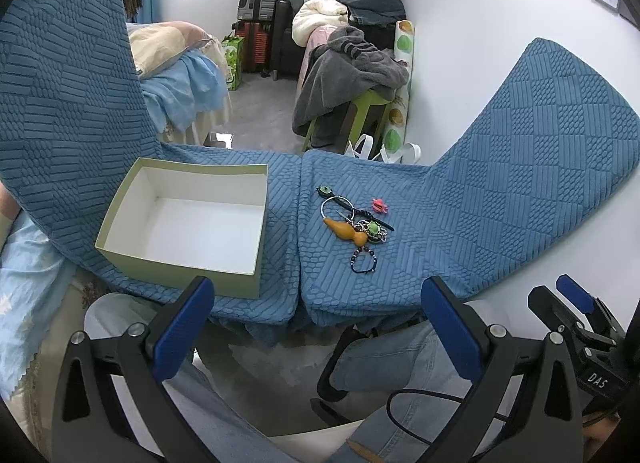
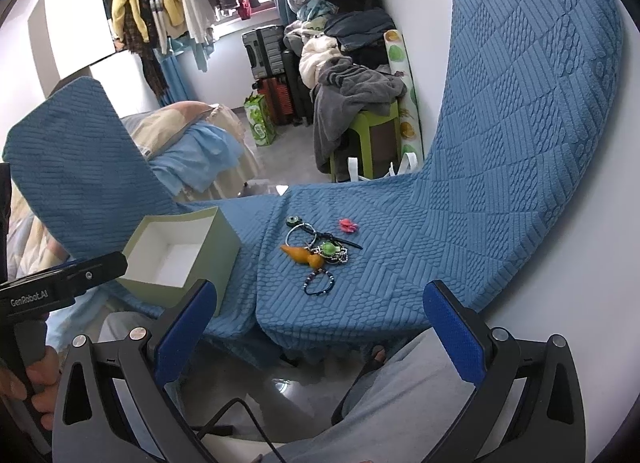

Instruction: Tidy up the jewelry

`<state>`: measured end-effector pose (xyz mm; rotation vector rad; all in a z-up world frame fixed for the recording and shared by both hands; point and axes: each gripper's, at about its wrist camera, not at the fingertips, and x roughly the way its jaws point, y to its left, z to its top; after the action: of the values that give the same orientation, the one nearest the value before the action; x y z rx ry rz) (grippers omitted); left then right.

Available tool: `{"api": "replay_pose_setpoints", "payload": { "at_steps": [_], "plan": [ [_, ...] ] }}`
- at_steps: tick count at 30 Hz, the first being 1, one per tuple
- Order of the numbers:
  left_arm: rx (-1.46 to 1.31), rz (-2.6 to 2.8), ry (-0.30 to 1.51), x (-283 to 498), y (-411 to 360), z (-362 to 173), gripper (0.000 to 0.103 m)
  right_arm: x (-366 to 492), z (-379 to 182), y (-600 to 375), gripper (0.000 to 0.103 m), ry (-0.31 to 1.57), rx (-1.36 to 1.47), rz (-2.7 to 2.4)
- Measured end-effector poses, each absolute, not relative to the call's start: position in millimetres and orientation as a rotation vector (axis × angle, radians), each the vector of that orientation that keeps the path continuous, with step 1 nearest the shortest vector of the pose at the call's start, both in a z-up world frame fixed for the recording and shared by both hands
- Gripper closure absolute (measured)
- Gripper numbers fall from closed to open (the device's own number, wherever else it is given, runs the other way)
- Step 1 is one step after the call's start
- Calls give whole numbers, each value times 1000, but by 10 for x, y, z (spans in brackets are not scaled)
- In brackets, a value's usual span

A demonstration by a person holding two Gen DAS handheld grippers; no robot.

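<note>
Risk assessment first. The jewelry lies in a tangled heap [image 1: 354,229] on the blue textured quilted cover [image 1: 500,191], to the right of the seam between the two cushions. An orange gourd-shaped pendant [image 1: 346,232], a thin silver hoop [image 1: 335,208], a green stone piece with dark beaded cord [image 1: 373,229] and a dark-blue beaded bracelet [image 1: 364,261] overlap or touch one another. Judgement: a pinch on any one piece is likely to drag its neighbours along, and a dragged piece could drop on the way across into the cushion seam [image 1: 300,223] and be lost from view. The thin hoop and cords lie flat on soft fabric, so the fingertips may nip the cover instead. A small pink ornament [image 1: 379,205] sits apart from the heap and looks the safest first pick.

The destination, an open pale-green cardboard box with a white interior [image 1: 120,207], stands on the left cushion, well apart from the heap, and shows nothing inside. Nothing has yet been transferred.

Left gripper [image 1: 316,327]: jaws spread wide, released, holding nothing, hanging short of the cushion's near edge.

Right gripper [image 2: 320,329]: likewise spread wide, released, grasping nothing, also short of the near edge and facing the heap.
</note>
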<state>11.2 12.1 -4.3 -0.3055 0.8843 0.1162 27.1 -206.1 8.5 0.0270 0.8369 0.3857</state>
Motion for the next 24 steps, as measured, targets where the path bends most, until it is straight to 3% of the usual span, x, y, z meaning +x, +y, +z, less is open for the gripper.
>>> {"api": "replay_pose_setpoints", "payload": {
  "at_steps": [24],
  "plan": [
    [-301, 96, 889, 143, 15, -103, 1, 302, 47, -2057, 0, 840, 19, 388]
  ]
}}
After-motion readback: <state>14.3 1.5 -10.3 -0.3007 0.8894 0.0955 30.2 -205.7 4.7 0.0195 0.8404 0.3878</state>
